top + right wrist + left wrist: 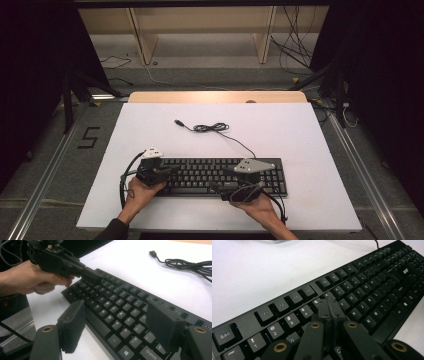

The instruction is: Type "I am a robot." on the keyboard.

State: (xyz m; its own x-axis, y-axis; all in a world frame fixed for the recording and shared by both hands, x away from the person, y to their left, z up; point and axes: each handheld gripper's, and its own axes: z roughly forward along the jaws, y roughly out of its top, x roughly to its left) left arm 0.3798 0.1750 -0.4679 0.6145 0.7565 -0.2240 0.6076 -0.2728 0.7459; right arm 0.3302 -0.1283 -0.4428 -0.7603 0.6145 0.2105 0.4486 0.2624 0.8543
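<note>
A black keyboard [220, 176] is laid near the front edge of the white table [300, 145], its cable [215, 128] coiled behind it toward the far edge. The left gripper [329, 311] is held low over the left-hand keys, jaws pressed together on nothing. The right gripper [117, 325] is poised over the right-hand keys, jaws spread wide. The left hand [30, 277] is partly cut off.
</note>
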